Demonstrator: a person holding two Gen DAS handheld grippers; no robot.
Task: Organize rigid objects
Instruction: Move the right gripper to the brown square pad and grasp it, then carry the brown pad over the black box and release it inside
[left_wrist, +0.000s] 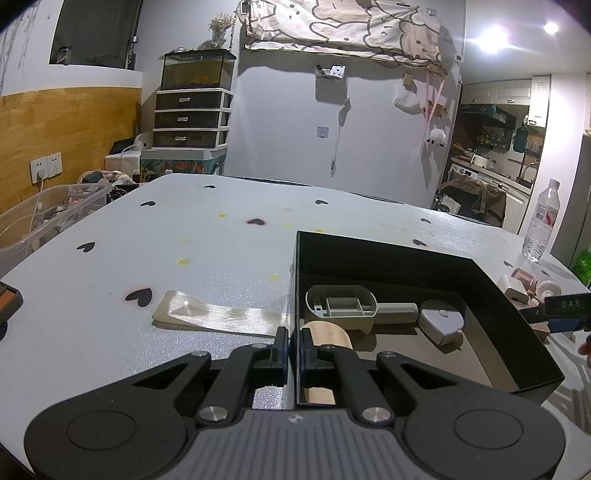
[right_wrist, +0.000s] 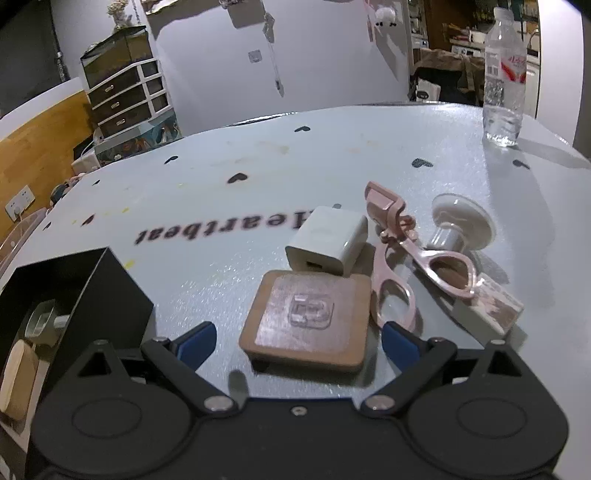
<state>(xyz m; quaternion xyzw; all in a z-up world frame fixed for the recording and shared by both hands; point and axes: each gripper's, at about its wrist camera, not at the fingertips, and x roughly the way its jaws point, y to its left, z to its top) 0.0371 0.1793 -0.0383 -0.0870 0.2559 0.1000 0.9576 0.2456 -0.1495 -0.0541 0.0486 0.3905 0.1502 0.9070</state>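
We read the wooden coaster (right_wrist: 306, 319) as light, stiff; take its side edges. Right gripper (right_wrist: 299, 338) gapes empty around it; charger (right_wrist: 328, 240) at twelve o'clock. Left gripper (left_wrist: 294, 349) pinches the box wall (left_wrist: 294, 295)

An open black rectangular box (left_wrist: 406, 254) sits on the table and holds a grey plastic scoop (left_wrist: 340, 304) lying on its side, a small white heart-shaped case (left_wrist: 441, 319) beside its handle, and a pale wooden piece (left_wrist: 327, 332) near the front wall. Outside the box lie a flat square wooden tile with a clear plastic hook (right_wrist: 306, 314), a white cube charger (right_wrist: 328, 240) just behind it, a pink eyelash curler (right_wrist: 395, 258) to its right, a clear suction-cup holder (right_wrist: 461, 221) and a pale rectangular block (right_wrist: 487, 310).
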